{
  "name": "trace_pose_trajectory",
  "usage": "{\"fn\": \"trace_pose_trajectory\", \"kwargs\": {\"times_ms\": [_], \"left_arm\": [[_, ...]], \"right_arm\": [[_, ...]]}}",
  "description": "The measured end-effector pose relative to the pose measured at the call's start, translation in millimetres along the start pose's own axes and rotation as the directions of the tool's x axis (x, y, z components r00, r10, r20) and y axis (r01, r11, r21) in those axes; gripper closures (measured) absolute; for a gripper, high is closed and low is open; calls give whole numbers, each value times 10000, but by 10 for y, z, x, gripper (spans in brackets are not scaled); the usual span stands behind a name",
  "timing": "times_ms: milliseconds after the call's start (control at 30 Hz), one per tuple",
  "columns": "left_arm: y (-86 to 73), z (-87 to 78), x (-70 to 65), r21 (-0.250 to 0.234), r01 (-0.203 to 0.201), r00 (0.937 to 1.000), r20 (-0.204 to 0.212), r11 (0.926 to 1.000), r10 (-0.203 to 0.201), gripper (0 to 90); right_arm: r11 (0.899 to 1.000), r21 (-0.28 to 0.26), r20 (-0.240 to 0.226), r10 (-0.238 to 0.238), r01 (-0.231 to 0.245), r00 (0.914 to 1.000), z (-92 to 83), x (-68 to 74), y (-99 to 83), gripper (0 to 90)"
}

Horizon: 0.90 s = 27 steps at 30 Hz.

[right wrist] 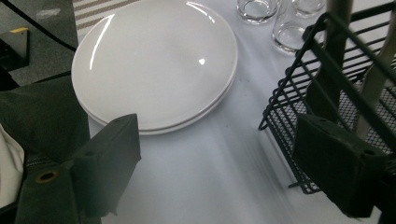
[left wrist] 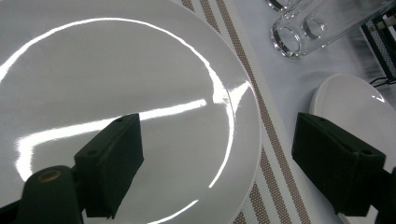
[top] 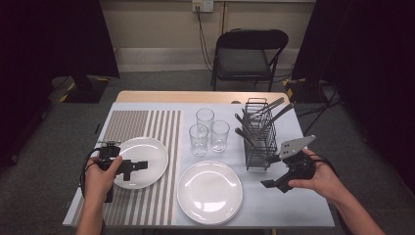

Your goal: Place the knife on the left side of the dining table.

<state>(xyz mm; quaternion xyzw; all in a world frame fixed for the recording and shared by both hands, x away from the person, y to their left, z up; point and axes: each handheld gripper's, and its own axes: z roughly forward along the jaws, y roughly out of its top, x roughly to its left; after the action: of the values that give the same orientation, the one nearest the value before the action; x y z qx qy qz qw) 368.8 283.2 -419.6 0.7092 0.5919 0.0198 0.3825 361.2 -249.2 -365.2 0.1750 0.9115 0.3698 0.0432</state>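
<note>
A single white plate [top: 147,149] lies on the striped placemat [top: 122,125] at the left. My left gripper [top: 135,170] hovers over that plate's near part, jaws wide open and holding nothing; in the left gripper view the plate [left wrist: 116,70] spreads under the left gripper [left wrist: 233,172]. A stack of two white plates [top: 209,192] sits at the front centre. My right gripper [top: 271,171] stands open just in front of the black wire cutlery rack [top: 259,139]. The right gripper view has the right gripper [right wrist: 233,172] between the plate stack [right wrist: 159,65] and the rack [right wrist: 327,84].
Three clear glasses [top: 208,131] stand behind the stacked plates, left of the rack, which holds several cutlery pieces [top: 269,115]. A white cloth [top: 284,205] covers the table. A black folding chair [top: 247,54] stands beyond the far edge.
</note>
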Motion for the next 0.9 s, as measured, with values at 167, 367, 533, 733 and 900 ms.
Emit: {"fn": "trace_pose_trajectory", "kwargs": {"times_ms": [167, 367, 533, 733, 900], "left_arm": [[-3, -3, -6, 17, -10, 10000, -4, 10000, 10, 162], [-1, 6, -30, 57, -13, 10000, 73, 10000, 13, 162], [-11, 27, -36, 126, -18, 10000, 74, 9999, 17, 162], [-9, 21, -40, 106, -55, 9999, 133, 9999, 54, 162], [-13, 17, -40, 154, -52, 9999, 121, 9999, 50, 162]], "right_arm": [[10000, -18, 34, -82, 82, 10000, -69, -19, 83, 150], [9999, -60, 35, -155, 155, 9999, -134, -30, 170, 154], [9998, -152, 35, -125, 125, 9999, -170, -52, 236, 162], [9997, -236, 83, -116, 118, 9999, -188, -89, 321, 173], [9995, -324, 137, -49, 53, 9999, -197, -138, 390, 196]]}}
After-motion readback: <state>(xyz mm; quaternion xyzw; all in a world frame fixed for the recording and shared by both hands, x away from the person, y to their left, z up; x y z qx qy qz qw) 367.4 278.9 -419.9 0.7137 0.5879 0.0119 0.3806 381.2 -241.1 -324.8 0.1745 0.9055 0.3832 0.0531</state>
